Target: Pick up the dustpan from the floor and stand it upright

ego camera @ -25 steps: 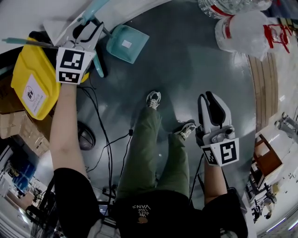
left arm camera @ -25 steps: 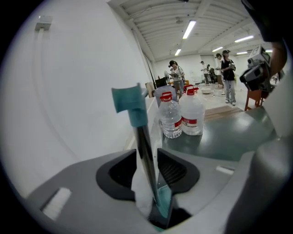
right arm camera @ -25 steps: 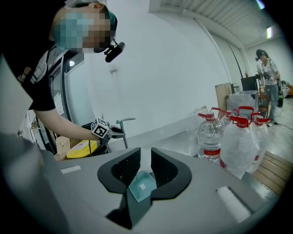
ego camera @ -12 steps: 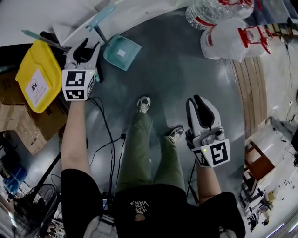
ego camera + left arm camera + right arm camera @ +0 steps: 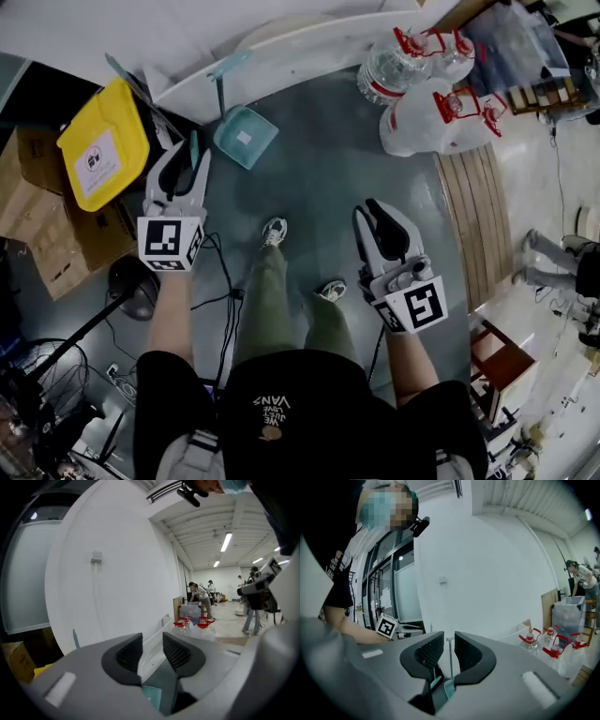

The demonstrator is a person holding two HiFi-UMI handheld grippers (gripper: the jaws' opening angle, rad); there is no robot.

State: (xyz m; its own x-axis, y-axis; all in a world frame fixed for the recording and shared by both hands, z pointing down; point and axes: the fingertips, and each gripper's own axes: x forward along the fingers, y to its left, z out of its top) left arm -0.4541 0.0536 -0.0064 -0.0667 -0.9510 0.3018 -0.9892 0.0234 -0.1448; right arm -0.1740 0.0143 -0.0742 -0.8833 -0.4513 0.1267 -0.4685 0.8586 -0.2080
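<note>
The teal dustpan (image 5: 244, 137) rests on the dark floor with its thin handle (image 5: 219, 77) rising against the white ledge (image 5: 309, 52). My left gripper (image 5: 185, 157) hangs apart from it, below and to its left. Its jaws have just been opening and nothing is between them. In the left gripper view (image 5: 152, 651) a corner of the dustpan (image 5: 153, 696) shows low between the jaws. My right gripper (image 5: 377, 212) is open and empty over the floor at the right. In the right gripper view (image 5: 449, 651) the dustpan (image 5: 448, 689) and its handle show through the gap.
A yellow bin (image 5: 101, 152) and cardboard boxes (image 5: 42, 220) stand at the left. Water jugs (image 5: 422, 103) sit at the back right beside a wooden pallet (image 5: 478, 211). Black cables (image 5: 220, 281) cross the floor near the person's shoes (image 5: 274, 232). People stand far off in the room.
Both grippers have risen from the floor, and the left one has drawn back from the dustpan. The dustpan stays by the white ledge.
</note>
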